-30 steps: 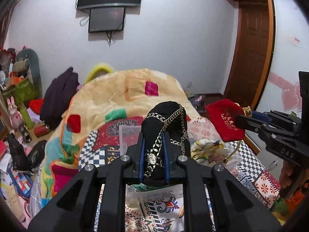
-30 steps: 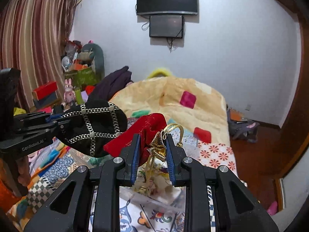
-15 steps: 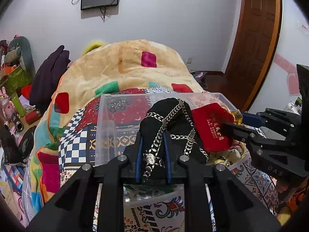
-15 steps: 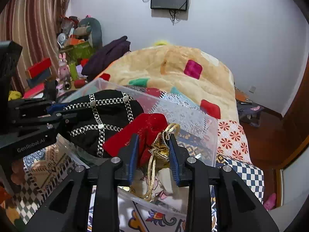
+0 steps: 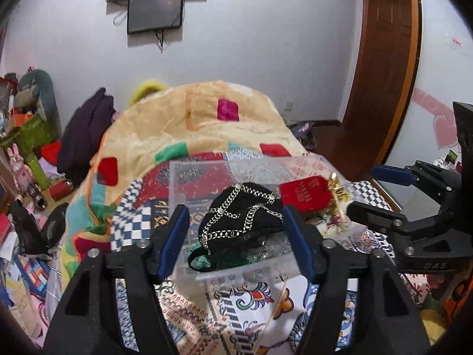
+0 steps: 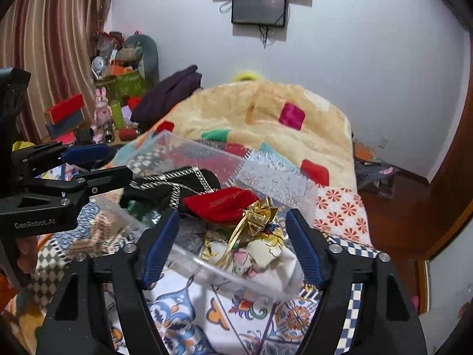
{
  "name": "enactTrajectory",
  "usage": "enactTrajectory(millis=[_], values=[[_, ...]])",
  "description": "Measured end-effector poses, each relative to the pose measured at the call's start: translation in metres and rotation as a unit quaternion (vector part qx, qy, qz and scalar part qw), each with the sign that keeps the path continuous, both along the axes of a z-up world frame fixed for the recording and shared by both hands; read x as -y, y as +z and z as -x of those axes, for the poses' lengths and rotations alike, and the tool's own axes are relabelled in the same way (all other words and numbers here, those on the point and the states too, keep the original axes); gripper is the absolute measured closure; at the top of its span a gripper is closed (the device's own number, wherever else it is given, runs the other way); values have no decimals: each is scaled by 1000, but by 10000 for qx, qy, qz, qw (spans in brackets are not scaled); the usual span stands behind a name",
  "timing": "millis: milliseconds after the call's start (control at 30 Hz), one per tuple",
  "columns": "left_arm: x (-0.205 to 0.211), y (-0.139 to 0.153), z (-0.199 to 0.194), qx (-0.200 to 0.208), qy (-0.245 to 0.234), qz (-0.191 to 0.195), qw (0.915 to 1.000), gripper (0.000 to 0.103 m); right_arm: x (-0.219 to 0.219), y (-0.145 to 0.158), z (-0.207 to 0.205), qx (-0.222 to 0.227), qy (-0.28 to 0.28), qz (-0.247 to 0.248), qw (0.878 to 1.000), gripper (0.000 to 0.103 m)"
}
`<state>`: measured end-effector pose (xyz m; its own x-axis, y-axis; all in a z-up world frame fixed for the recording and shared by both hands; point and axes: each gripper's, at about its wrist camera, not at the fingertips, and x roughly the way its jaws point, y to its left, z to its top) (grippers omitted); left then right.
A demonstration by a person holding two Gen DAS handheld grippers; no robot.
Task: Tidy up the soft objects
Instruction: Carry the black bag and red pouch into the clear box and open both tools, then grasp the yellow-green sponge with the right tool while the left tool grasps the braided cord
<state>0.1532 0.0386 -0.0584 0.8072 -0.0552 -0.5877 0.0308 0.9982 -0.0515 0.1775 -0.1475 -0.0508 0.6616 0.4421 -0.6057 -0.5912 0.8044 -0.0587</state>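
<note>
A clear plastic box stands on the patterned bedspread. A black pouch with silver chain lies inside it on the left. A red pouch with a gold ribbon lies inside on the right, over a white floral cloth. My left gripper is open and empty just in front of the box, and it also shows at the left of the right wrist view. My right gripper is open and empty at the box's near wall, and it also shows at the right of the left wrist view.
A beige blanket with coloured squares is heaped behind the box. Clutter, toys and a dark garment fill the left side of the room. A wooden door is at the right, and screens hang on the far wall.
Both grippers lowered their pouches into the clear box, then opened and let go. The black pouch and the red pouch now lie in the box, and both grippers have drawn back.
</note>
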Motion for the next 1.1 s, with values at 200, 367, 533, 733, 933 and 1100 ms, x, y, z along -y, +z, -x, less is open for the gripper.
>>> enactTrajectory(millis=[200, 367, 533, 733, 933, 1100], values=[[5, 25, 39, 238, -45, -11, 9997, 15, 15, 26, 40, 266, 101, -281, 9992, 18], [10, 31, 76, 335, 14, -14, 9994, 5, 23, 30, 70, 229, 218, -448, 9985, 13], [14, 17, 99, 133, 27, -138, 9998, 4, 25, 8, 91, -143, 311, -546, 9979, 12], [14, -22, 109, -365, 60, -113, 9993, 4, 18, -34, 99, -794, 404, -467, 9949, 12], [20, -57, 110, -844, -86, 18, 9964, 21, 14, -62, 101, -1294, 558, -481, 9889, 13], [30, -76, 103, -1146, -258, 148, 9930, 38, 8, -75, 106, -1477, 712, -381, 9857, 42]])
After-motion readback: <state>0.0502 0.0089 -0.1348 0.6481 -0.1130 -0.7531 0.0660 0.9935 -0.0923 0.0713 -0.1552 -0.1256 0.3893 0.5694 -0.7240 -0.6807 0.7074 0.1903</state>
